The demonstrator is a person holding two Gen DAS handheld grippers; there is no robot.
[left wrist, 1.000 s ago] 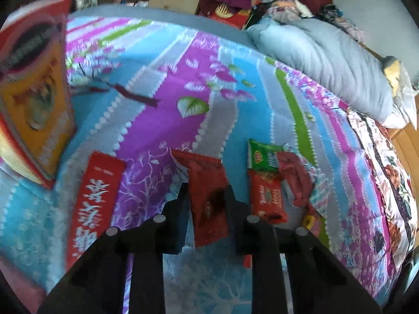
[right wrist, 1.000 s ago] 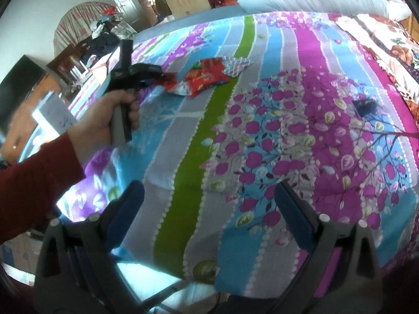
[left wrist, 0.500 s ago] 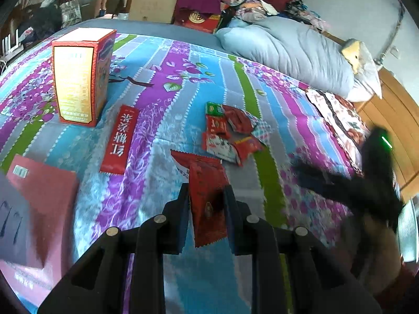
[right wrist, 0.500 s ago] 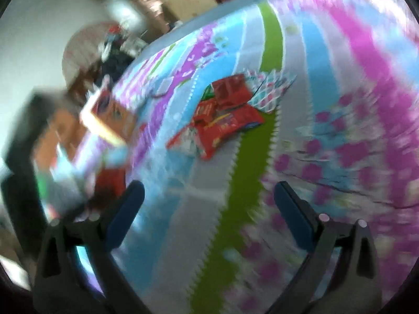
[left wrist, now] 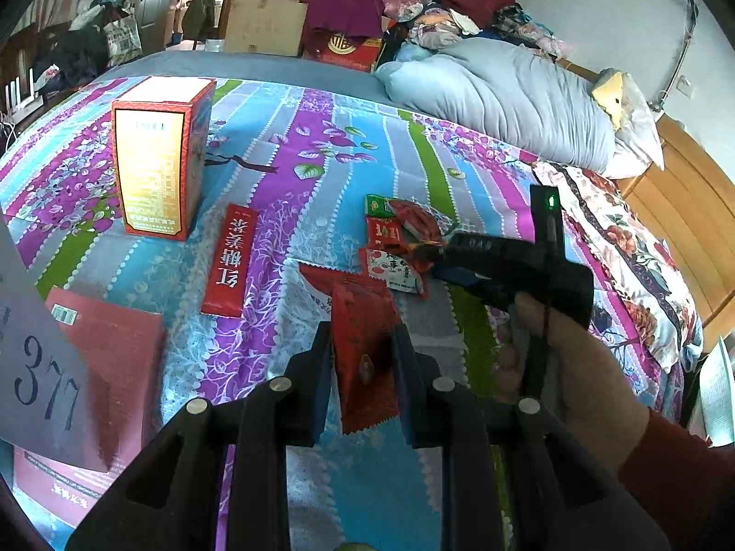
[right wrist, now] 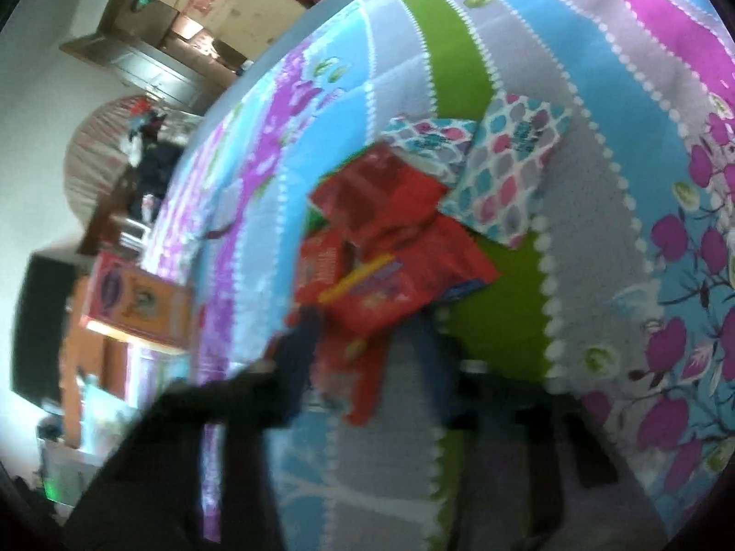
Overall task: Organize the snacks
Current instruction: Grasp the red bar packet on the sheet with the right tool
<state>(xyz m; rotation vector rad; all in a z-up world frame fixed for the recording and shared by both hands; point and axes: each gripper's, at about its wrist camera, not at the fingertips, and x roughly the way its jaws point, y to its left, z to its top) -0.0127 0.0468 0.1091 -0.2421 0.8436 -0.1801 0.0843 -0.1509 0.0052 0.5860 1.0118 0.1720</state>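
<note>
Left hand-held gripper [left wrist: 363, 358]: red snack packet [left wrist: 363, 349] being clamped | right hand-held gripper [right wrist: 367, 358]: just closed onto snack pile [right wrist: 390, 248] directly ahead, nearer; grip unconfirmed.

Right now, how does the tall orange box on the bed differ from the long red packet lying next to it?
The orange box stands upright on the bedspread; the long red packet lies flat. The box is bulky, the packet slim. The box face is yellow-orange, the packet red with white characters. Neither is gripped.
</note>
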